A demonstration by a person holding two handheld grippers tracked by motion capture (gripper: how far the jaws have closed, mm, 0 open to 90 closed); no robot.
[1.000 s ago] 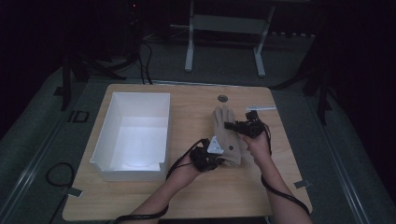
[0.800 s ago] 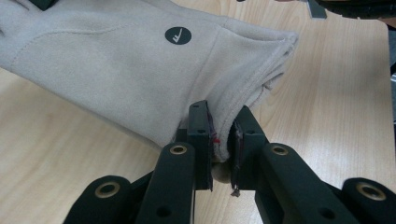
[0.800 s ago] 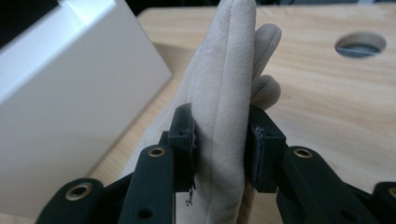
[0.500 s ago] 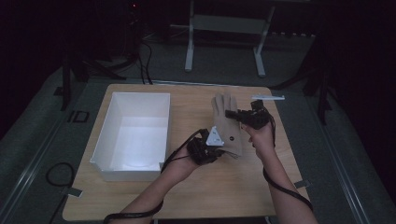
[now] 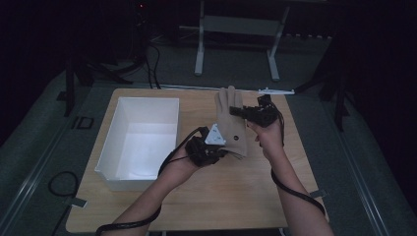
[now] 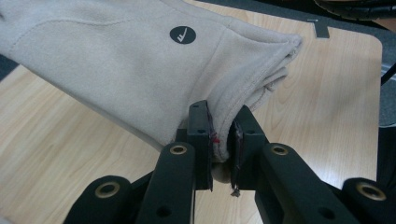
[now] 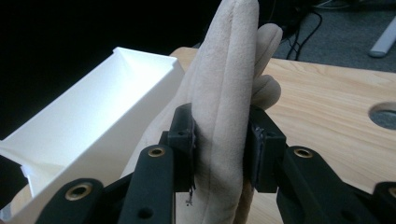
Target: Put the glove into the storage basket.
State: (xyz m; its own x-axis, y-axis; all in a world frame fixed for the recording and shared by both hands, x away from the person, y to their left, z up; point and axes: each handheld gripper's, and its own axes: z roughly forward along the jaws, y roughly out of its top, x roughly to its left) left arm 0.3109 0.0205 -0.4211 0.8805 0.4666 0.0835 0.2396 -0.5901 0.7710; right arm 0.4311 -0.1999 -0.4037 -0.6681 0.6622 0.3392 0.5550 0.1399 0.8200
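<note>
Standing on the left half of the wooden table (image 5: 255,196), a white bin (image 5: 142,135) lies open. Right of it, lifted clear of the tabletop, hangs a beige glove (image 5: 231,120). The right gripper (image 5: 246,112) pinches its finger end at the far side; the left gripper (image 5: 216,150) clamps its cuff nearer the person.

Dim lab: wooden table (image 5: 246,191), metal stand (image 5: 236,29), floor cables (image 5: 152,59).

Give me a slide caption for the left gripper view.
Left gripper jaws clamp the cuff edge of a beige fleece glove held above the light wooden table.
</note>
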